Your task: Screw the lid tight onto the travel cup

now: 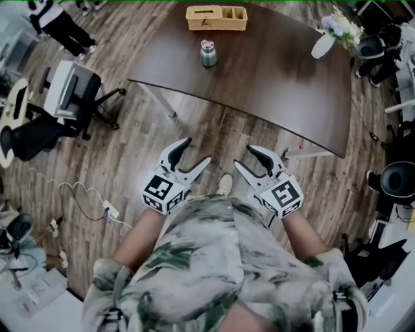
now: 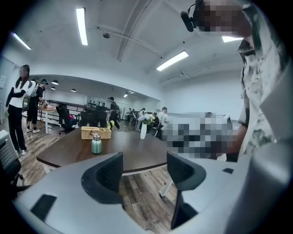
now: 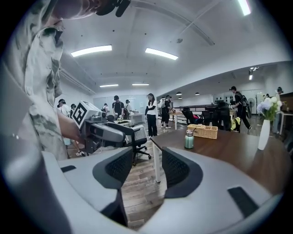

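Note:
The travel cup [image 1: 208, 54], green with a silver lid on top, stands upright on the dark table [image 1: 279, 84], well ahead of both grippers. It also shows small in the left gripper view as the cup [image 2: 96, 144] and in the right gripper view as the cup [image 3: 189, 140]. My left gripper [image 1: 198, 150] is open and empty, held close to my body over the wood floor. The right gripper [image 1: 243, 155] is beside it, also open with nothing between its jaws. Each gripper view shows the same: left gripper [image 2: 144, 169], right gripper [image 3: 147, 167].
A wicker basket [image 1: 216, 17] sits behind the cup at the table's far edge. A white vase with flowers [image 1: 322, 45] stands at the table's right end. An office chair [image 1: 71, 91] is at left, with a cable [image 1: 84, 201] on the floor. People stand in the background.

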`<state>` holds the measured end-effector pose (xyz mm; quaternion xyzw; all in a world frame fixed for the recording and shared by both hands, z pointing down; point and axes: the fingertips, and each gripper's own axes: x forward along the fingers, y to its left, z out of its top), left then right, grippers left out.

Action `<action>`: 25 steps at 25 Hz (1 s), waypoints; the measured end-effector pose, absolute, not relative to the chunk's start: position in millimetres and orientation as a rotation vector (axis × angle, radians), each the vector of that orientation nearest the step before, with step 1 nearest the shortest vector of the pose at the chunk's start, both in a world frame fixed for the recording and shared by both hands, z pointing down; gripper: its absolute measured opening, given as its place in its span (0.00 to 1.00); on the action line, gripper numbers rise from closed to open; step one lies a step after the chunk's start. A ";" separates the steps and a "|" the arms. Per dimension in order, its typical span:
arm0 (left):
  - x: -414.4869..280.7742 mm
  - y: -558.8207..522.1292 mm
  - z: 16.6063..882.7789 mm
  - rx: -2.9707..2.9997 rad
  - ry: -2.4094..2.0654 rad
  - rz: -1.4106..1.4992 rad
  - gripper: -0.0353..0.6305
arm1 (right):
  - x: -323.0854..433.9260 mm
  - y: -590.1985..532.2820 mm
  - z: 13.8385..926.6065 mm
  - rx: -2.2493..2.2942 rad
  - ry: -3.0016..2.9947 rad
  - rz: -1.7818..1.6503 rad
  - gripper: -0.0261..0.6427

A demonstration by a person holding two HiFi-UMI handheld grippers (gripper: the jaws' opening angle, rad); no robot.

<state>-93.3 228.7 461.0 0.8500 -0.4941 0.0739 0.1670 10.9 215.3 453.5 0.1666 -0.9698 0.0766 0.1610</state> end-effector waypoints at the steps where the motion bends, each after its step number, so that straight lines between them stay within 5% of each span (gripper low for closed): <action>1: -90.1 218.0 462.0 2.418 -1.415 0.214 0.49 | 14.5 205.8 454.6 0.474 -2.771 0.220 0.36; 25: -164.7 -1.9 519.2 2.452 -1.358 0.232 0.50 | -23.0 40.7 464.7 0.715 -2.666 0.286 0.33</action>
